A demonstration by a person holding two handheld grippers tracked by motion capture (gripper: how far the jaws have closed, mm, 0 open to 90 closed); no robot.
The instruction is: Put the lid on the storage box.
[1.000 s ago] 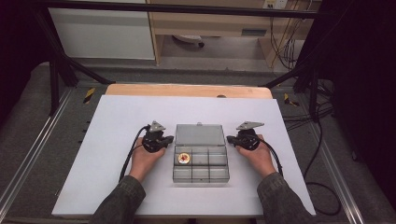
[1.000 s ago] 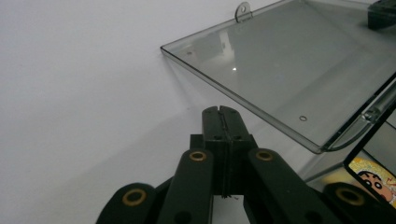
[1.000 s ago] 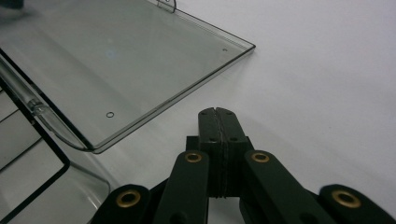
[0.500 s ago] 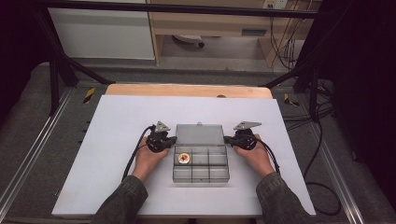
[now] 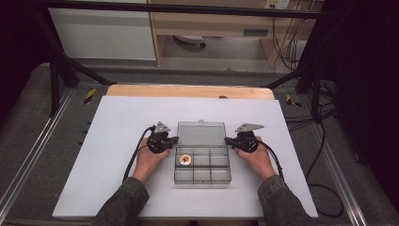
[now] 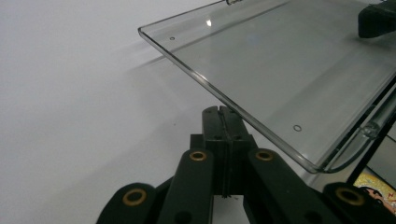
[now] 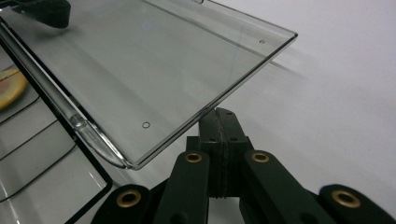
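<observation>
A clear plastic compartment box (image 5: 202,182) sits mid-table with its lid (image 5: 201,133) open and leaning back. A round yellow and red token (image 5: 185,160) lies in its back left compartment. My left gripper (image 5: 175,139) is shut and empty, with its tips at the lid's left edge. My right gripper (image 5: 227,140) is shut and empty at the lid's right edge. In the left gripper view the closed tips (image 6: 220,109) sit just below the lid's rim (image 6: 233,105). The right gripper view shows the same, tips (image 7: 220,112) under the lid (image 7: 154,60). Whether either touches it I cannot tell.
The box stands on a white sheet (image 5: 113,122) that covers a wooden table (image 5: 188,91). Metal rails (image 5: 28,160) run along both sides, and cables (image 5: 324,155) hang off the right. A person's hands and green sleeves (image 5: 122,202) come in from the near edge.
</observation>
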